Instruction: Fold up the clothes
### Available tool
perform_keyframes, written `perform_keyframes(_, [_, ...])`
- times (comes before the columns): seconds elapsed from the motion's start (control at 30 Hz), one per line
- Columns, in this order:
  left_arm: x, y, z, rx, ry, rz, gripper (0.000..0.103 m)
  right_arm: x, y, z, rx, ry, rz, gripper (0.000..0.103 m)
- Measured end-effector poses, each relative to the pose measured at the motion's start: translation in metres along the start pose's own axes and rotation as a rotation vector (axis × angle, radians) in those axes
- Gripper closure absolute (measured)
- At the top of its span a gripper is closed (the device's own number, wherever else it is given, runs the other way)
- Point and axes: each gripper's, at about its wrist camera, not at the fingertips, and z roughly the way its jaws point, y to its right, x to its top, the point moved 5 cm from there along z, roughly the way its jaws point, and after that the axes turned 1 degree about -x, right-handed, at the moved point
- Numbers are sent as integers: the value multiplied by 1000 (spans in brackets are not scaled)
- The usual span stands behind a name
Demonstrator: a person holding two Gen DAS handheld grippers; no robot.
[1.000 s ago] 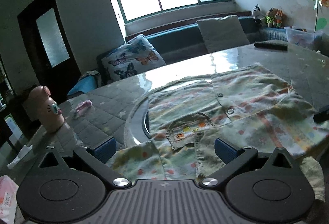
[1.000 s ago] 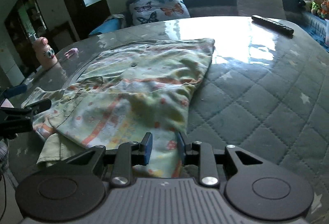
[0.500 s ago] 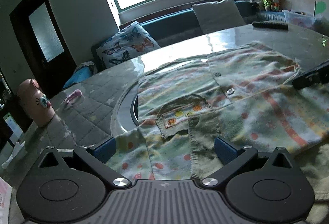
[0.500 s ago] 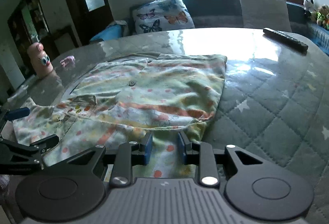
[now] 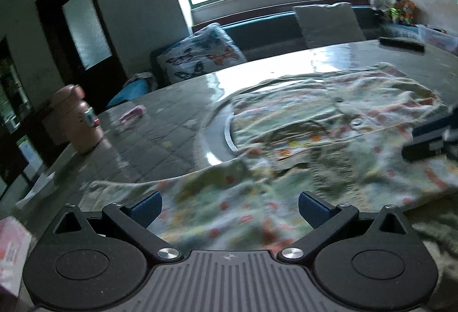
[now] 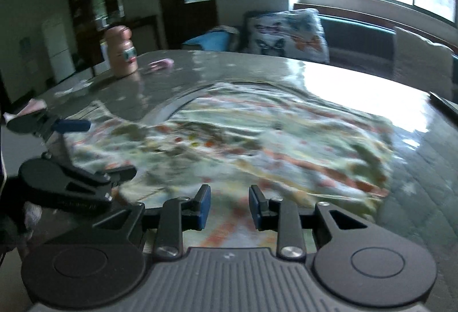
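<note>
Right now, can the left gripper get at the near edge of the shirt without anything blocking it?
Probably yes. The left gripper is open, with the shirt lying loose directly ahead between its fingers and nothing on top there. The right gripper works further along the same edge, off to one side.

Left gripper (image 5: 229, 207) and right gripper (image 6: 229, 207) — black bodies, ribbed grey plates, blue pads, silver screws
</note>
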Motion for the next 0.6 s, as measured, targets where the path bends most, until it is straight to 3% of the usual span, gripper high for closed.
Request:
perform_keyframes(0.13, [-4, -24, -5, 41, -6, -46, 1, -9, -21, 12, 25, -40, -49, 69])
perform_keyframes(0.37, [-13, -77, -5, 153, -31, -164, 4, -7, -35, 5, 24, -12, -112, 69])
perform_keyframes(0.6, [-27, -141, 10, 309, -86, -307, 17, -9, -38, 6, 30, -21, -112, 68])
